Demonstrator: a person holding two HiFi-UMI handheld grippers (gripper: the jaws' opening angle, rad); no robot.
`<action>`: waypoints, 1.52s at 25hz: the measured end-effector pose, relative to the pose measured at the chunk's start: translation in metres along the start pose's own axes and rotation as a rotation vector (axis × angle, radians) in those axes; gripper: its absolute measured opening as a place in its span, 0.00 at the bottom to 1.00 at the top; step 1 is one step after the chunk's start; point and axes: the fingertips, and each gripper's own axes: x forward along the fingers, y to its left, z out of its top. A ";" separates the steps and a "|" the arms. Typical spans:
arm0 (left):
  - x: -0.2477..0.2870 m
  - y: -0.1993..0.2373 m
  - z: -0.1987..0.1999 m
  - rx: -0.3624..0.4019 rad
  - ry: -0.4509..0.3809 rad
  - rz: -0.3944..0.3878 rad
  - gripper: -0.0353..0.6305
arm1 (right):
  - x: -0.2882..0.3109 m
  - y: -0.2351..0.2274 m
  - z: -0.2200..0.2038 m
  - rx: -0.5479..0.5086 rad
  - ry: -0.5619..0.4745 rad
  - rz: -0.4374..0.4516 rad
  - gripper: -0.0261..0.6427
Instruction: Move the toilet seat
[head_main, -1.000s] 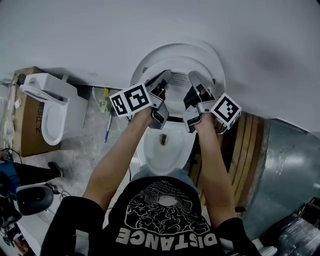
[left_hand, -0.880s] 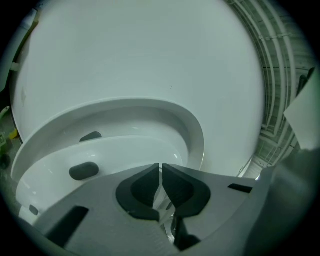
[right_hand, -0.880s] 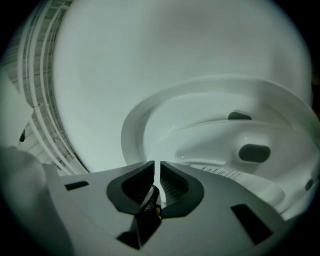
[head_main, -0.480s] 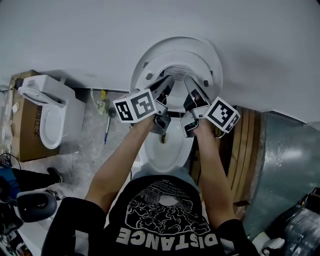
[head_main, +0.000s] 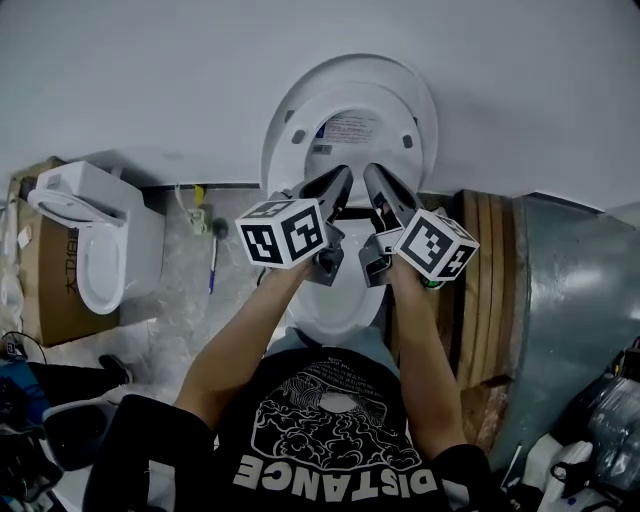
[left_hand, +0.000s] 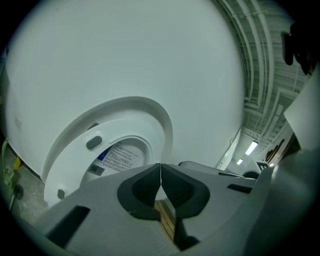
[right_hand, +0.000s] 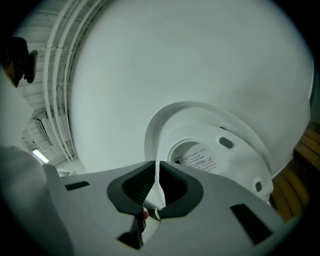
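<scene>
The toilet seat (head_main: 296, 118) is raised, standing upright against the white wall (head_main: 120, 70) at the back of the toilet bowl (head_main: 345, 300). Its underside faces the person, showing small grey bumpers. A printed label (head_main: 350, 128) shows through the seat's opening.

Both grippers are held side by side just in front of the seat's lower edge, above the bowl, and neither touches the seat. The left gripper (head_main: 343, 172) has just been closing its jaws. In the left gripper view its pads (left_hand: 150, 187) meet in one thin line with nothing between them, and the seat (left_hand: 75, 150) stands beyond. The right gripper (head_main: 372, 170) has its jaws all but closed. In the right gripper view only a narrow slit separates its pads (right_hand: 172, 192), and they grip nothing. The seat (right_hand: 235, 150) lies ahead of them.

Each gripper carries a cube with black-and-white square markers. The person's bare forearms reach forward from a black printed T-shirt (head_main: 330, 430).

To the left, a second toilet (head_main: 90, 240) sits against a cardboard box (head_main: 40, 300). To the right, wooden boards (head_main: 485, 290) lean beside a large curved sheet-metal body (head_main: 570, 330).
</scene>
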 end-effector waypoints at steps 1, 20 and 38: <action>-0.003 -0.001 -0.003 0.021 0.008 0.004 0.08 | -0.003 0.002 -0.003 -0.021 0.000 -0.013 0.09; -0.036 -0.040 -0.048 0.375 0.023 0.142 0.07 | -0.064 0.014 -0.037 -0.420 0.094 -0.103 0.08; -0.073 -0.083 -0.095 0.487 -0.006 0.273 0.07 | -0.123 0.027 -0.057 -0.570 0.131 -0.043 0.07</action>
